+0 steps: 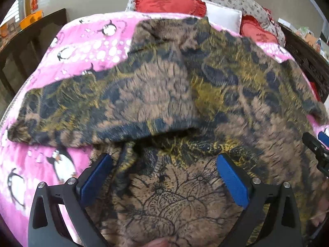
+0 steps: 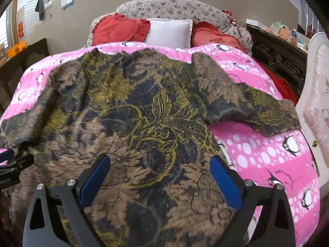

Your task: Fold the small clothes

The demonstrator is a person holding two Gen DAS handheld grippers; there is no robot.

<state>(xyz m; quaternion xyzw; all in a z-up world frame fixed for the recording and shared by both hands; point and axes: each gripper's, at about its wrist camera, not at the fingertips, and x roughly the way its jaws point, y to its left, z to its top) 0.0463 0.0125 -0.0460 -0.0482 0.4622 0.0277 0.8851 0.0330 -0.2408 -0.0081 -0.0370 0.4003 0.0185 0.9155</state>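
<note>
A brown, navy and yellow patterned shirt (image 1: 174,86) (image 2: 144,113) lies spread on a pink penguin-print blanket (image 1: 86,47) (image 2: 267,154), sleeves out to both sides. My left gripper (image 1: 164,160) hovers open over the shirt's lower left part, near a fold where the left sleeve lies. Nothing is between its blue pads (image 1: 232,177). My right gripper (image 2: 159,162) is open over the lower middle of the shirt, holding nothing. The right gripper's tip shows at the left wrist view's right edge (image 1: 316,148). The left gripper shows at the right wrist view's left edge (image 2: 12,164).
Red heart cushions (image 2: 119,28) and a white pillow (image 2: 168,33) lean on a floral headboard (image 2: 174,8) at the far end. Dark wooden furniture (image 2: 283,59) stands on the right, a dark table (image 1: 26,47) on the left. A pale upholstered chair (image 2: 316,103) is close right.
</note>
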